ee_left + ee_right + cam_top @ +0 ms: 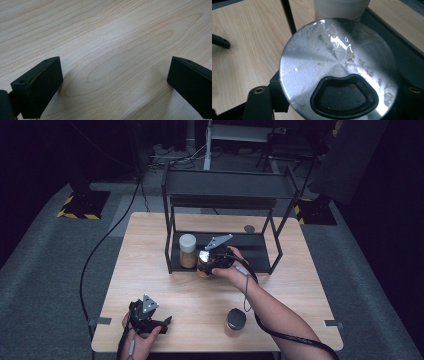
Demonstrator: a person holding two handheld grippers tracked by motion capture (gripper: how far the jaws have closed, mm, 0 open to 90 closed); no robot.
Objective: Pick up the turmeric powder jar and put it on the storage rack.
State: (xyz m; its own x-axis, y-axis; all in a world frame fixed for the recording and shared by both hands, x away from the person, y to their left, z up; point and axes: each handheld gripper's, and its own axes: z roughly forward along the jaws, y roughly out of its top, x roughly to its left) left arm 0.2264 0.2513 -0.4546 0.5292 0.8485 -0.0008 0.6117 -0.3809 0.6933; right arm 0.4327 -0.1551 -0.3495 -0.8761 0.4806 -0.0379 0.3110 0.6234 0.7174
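White-lidded jar [188,250] stands on the rack [260,251] just beside the silver-topped jar [204,263]

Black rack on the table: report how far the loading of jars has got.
Done: the white-lidded jar stands on the lower shelf of the rack. In hand: the right gripper is shut on the silver-lidded jar at the shelf's front edge, beside the first. Left: the black-lidded jar stands on the table near the person; the left gripper rests open over bare wood.
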